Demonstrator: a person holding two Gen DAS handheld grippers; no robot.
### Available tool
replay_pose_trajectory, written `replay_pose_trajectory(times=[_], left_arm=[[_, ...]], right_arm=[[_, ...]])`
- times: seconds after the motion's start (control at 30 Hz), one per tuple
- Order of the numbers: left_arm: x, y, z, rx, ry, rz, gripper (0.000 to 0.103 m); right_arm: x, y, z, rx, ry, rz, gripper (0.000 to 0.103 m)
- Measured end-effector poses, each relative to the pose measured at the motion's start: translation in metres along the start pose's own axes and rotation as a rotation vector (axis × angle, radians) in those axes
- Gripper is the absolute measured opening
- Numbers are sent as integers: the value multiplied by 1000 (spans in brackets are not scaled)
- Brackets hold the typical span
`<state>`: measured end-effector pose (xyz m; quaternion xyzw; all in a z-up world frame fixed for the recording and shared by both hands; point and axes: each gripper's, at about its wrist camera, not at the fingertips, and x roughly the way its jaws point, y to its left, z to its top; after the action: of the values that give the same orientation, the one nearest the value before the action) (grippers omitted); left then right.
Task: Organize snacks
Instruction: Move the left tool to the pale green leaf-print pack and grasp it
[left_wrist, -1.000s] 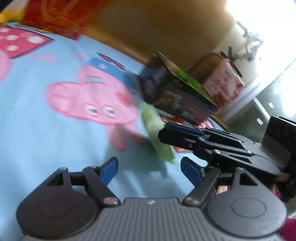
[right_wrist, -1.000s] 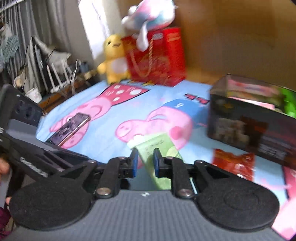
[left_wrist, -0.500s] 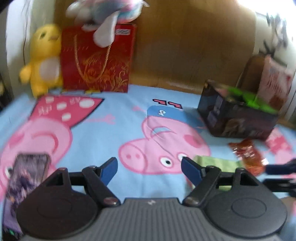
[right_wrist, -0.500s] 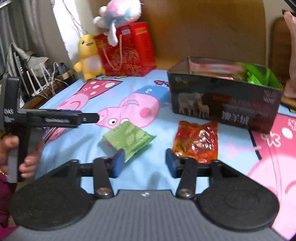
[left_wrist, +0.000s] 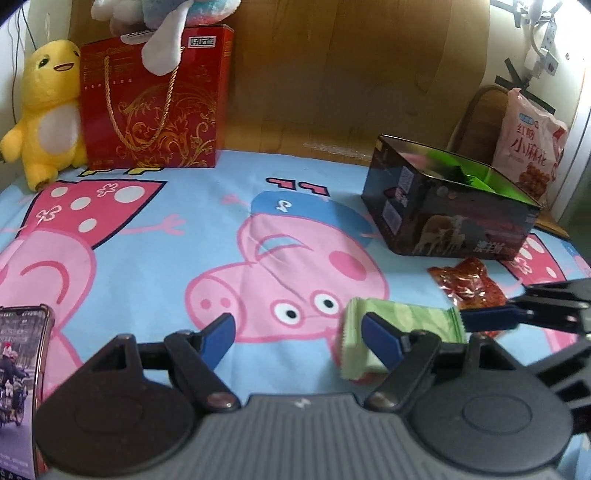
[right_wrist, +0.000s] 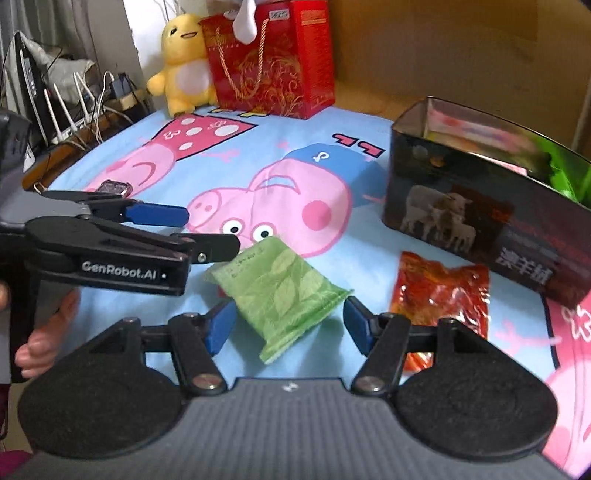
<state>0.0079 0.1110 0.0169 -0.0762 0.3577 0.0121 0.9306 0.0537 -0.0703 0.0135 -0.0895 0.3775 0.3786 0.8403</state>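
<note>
Two pairs of blue-padded fingers hover over a bed. The right gripper (right_wrist: 289, 325) is opening its fingers, the green leaf-printed snack packet (right_wrist: 280, 291) lying loose on the sheet between them, pressed by neither pad. The left gripper (left_wrist: 297, 338) is spread wide and empty, its right finger in front of the packet's end. Just beside the green packet lies a crinkled red-orange snack packet (right_wrist: 441, 295) on the cartoon pig bedsheet (left_wrist: 147, 295). Behind both stands the open dark rectangular box printed with sheep (right_wrist: 480, 218), already holding green and pink packets. So some snacks look sorted, with two left out. A second ago the right fingers were nearly closed at the green packet; the left camera has swung from a tilted, blurred view to a level one.
</note>
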Motion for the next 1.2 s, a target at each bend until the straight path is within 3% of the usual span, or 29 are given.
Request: replay_pose_trajectory(times=[0.27,0.43,0.6,0.67,0.73,0.87,1.0,1.2], left_arm=[[2,-6,-2,12,16,-29,74],[0,-8,-4,17,20,-36,72],[-5,-5,-9,-10,42,-130,48],[-5,-2,-11,-36,58,-175,44],[-5,1,-13,-69,77,-224,44],[-13,5,-15,-85,68,-236,43],[-22,15,-7,-124,34,-260,51],[-7,6,5,-118,54,-292,53]], right_arm=[[0,8,-7,-43,-3,3,55],[-3,16,-12,-97,-16,-6,41],[-4,21,-18,-120,-22,-4,40],[-6,23,-21,-120,-18,5,40],[-8,24,-23,-122,-16,9,42],[-20,21,-29,-119,-35,-21,42],[-29,16,-33,-99,-67,-55,54],[-22,18,-28,-115,-68,-58,52]])
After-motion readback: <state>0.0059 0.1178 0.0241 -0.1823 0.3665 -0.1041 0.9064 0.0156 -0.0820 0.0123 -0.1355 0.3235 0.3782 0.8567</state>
